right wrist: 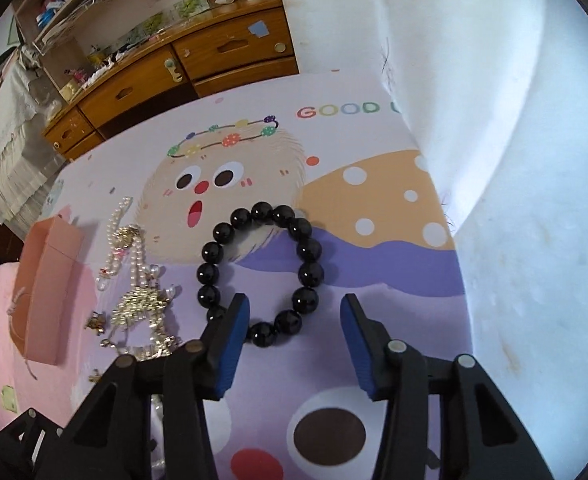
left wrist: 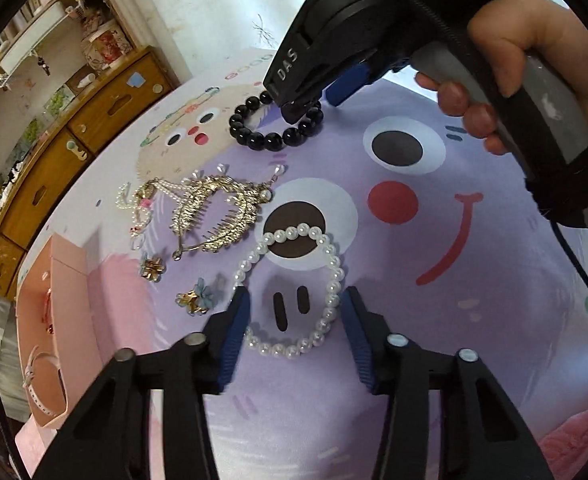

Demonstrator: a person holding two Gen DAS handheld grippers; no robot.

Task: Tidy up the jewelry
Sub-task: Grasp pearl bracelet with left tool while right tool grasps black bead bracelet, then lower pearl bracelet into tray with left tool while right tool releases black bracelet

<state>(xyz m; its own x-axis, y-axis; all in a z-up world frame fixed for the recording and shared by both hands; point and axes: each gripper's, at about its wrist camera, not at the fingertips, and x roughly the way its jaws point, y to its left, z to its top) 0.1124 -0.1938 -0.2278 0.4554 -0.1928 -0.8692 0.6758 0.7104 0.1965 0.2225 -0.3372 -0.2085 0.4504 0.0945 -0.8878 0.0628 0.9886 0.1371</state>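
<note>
A white pearl bracelet (left wrist: 294, 288) lies flat on the cartoon mat (left wrist: 434, 320). My left gripper (left wrist: 296, 312) straddles it, open. Its blue pads (left wrist: 235, 320) stand just outside the ring's left and right sides, and the ring keeps its round shape. A black bead bracelet (left wrist: 273, 128) (right wrist: 259, 268) lies farther back. My right gripper (right wrist: 296, 312) (left wrist: 318, 100) is open over it. One finger covers the ring's near-left beads and the other stands apart to the right, with the near beads between them. A person's hand (left wrist: 534, 60) holds the right gripper.
A gold leaf hair comb (left wrist: 209, 212), a pearl-and-gold piece (left wrist: 137, 200) and two small flower earrings (left wrist: 152, 269) (left wrist: 195, 298) lie left of the bracelets. An open pink box (left wrist: 61, 300) (right wrist: 41, 292) sits at the mat's left edge. Wooden drawers (right wrist: 221, 52) stand behind.
</note>
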